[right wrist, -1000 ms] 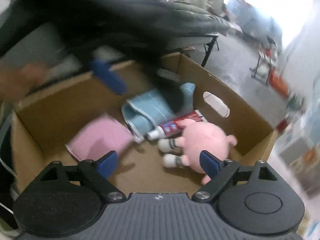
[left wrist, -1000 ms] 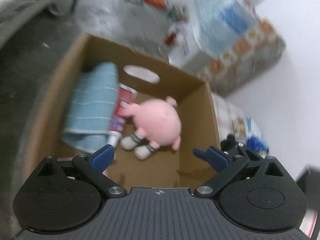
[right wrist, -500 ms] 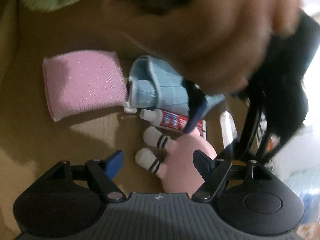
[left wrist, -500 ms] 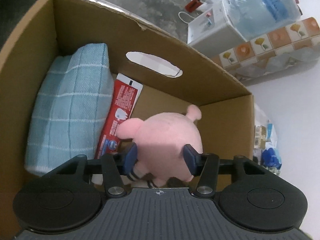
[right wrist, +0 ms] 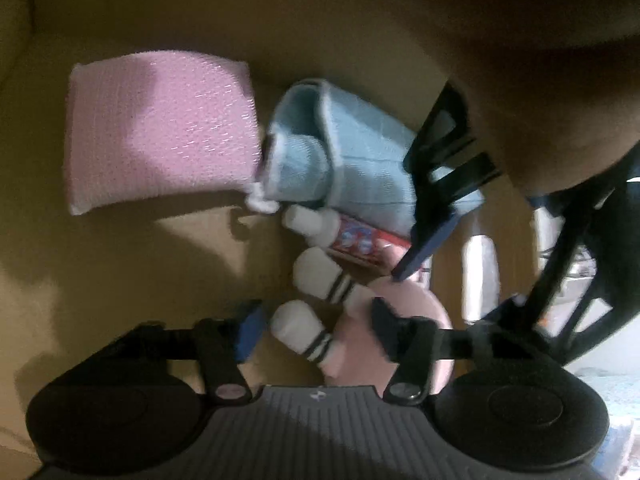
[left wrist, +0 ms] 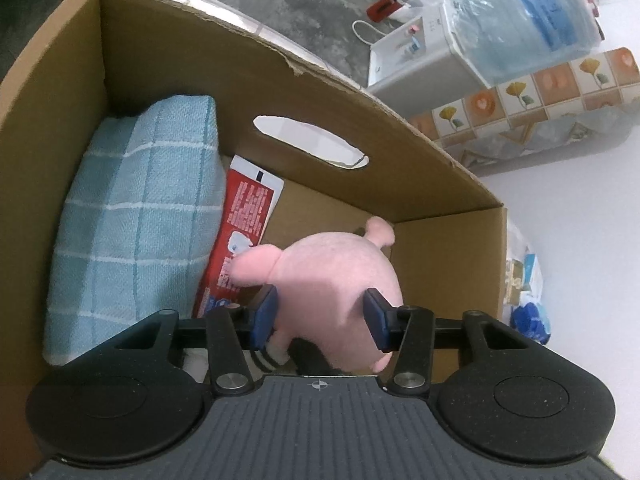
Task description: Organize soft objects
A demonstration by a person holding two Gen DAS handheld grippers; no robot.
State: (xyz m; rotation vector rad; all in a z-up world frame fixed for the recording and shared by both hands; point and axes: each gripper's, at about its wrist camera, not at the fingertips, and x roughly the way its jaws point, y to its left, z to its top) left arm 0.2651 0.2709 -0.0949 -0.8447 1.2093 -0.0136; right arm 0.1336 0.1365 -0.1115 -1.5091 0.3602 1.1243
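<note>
A pink plush toy [left wrist: 340, 280] with white striped feet lies in a cardboard box [left wrist: 360, 140]. My left gripper [left wrist: 320, 316] is shut on the plush body. In the right wrist view my right gripper [right wrist: 314, 330] is part closed around the plush's white foot [right wrist: 300, 330]; the plush body [right wrist: 408, 320] lies to its right, and my left gripper's fingers [right wrist: 424, 248] reach in from above. A folded blue checked towel [left wrist: 136, 220] lies at the left, also in the right wrist view [right wrist: 360, 152]. A pink cloth [right wrist: 160, 128] lies beyond it.
A red toothpaste tube [left wrist: 240, 236] lies between the towel and the plush, its white cap [right wrist: 308, 220] toward my right gripper. The box wall has a handle cutout [left wrist: 312, 144]. Outside stand a water dispenser [left wrist: 480, 40] and a tiled ledge [left wrist: 540, 100].
My left gripper came down into the box and shut on the pink plush. My right gripper dropped lower into the box and its jaws narrowed around the plush's foot.
</note>
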